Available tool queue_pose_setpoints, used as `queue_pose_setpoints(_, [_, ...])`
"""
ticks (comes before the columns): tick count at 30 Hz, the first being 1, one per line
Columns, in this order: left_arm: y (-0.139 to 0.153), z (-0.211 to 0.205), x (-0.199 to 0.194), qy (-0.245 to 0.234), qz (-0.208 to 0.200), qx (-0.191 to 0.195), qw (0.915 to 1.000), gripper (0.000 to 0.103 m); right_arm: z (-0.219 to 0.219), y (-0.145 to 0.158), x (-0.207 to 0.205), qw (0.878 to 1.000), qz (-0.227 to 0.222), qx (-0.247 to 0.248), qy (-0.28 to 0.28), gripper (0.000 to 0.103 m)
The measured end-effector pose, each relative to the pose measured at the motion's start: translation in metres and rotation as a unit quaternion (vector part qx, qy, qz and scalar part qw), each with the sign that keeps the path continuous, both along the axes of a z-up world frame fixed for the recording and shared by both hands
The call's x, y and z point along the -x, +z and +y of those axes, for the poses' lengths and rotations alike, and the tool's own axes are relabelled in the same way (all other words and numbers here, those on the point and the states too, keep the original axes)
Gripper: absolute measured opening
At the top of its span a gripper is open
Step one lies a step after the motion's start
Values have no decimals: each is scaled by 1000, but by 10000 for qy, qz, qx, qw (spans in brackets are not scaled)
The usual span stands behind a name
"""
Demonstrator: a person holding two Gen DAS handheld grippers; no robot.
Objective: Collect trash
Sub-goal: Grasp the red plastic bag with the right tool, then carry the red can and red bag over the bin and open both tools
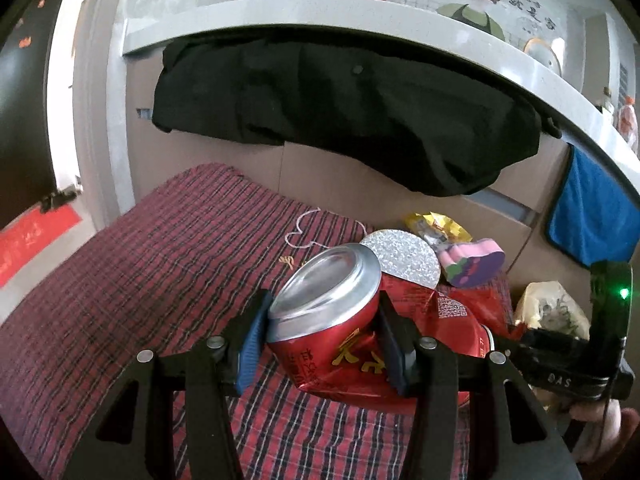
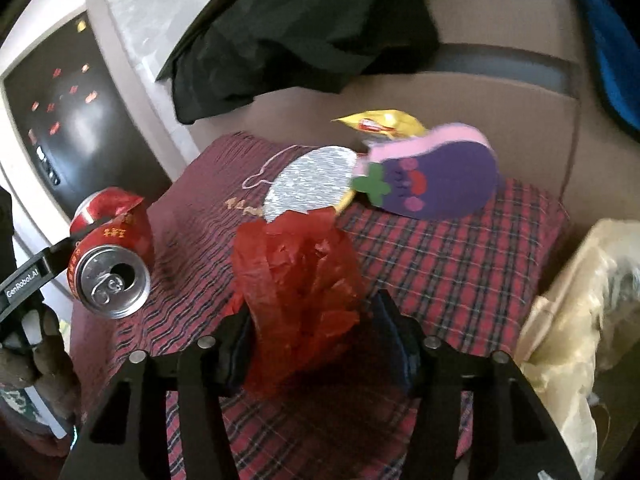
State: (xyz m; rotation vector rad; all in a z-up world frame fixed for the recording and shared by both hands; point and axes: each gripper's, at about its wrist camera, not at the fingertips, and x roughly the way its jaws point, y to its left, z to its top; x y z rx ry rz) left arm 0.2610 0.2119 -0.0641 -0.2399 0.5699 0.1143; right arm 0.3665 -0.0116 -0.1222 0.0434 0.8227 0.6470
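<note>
Now, left gripper (image 1: 320, 340): I hold the dented red can (image 1: 332, 320) above the plaid cloth (image 1: 140, 280).
Right gripper (image 2: 316, 344): I clamp the red bag (image 2: 300, 272).
Behind: silver disc (image 2: 310, 184), purple toy (image 2: 436, 176).

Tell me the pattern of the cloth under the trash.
The cloth is red plaid with dark and pale lines, clearest in the right wrist view.
</note>
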Motion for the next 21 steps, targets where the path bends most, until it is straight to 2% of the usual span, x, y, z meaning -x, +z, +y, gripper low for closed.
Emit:
queue_pose_setpoints(2, [2,-1,3,8,-10,-48,10000,52,5,4,1,10000,-40,16,54,36])
queue_pose_setpoints(5, [8,-2,10,67,-79,-173,9998,52,8,18,14,9992,-362,45,139,32])
queue_pose_setpoints(7, [12,-3,13,81,-135,-210,9997,52,7,31,26,9977,-654,65,139,31])
queue_pose_setpoints(12, [31,-20,25,90,-436,-491,9978,52,-2,63,41,9945,-1051,1,-18,31])
queue_pose_setpoints(21, [94,-80,38,-260,-1298,-827,9878,52,-48,131,77,9787,-1995,-23,-481,31])
